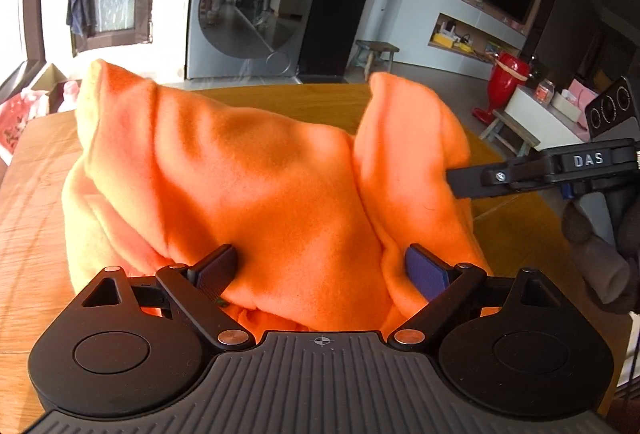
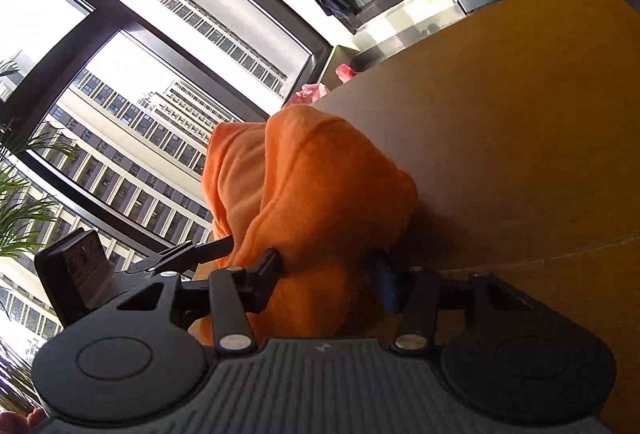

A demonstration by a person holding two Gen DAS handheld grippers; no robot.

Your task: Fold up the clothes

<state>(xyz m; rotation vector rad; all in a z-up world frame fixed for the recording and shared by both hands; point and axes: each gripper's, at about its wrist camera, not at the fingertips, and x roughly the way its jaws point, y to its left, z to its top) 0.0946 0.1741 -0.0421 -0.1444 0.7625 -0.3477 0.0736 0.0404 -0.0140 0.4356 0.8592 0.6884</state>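
Garment point(image 1: 256, 169) orange, bunched on table point(image 1: 36, 201) | left hand-held gripper point(image 1: 320, 272) clamped on near fold | right hand-held gripper point(image 2: 326, 280) pinched right fold

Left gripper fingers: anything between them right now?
Yes. In the left wrist view a bunched fold of the orange garment fills the gap of the left gripper; both fingers touch fabric.
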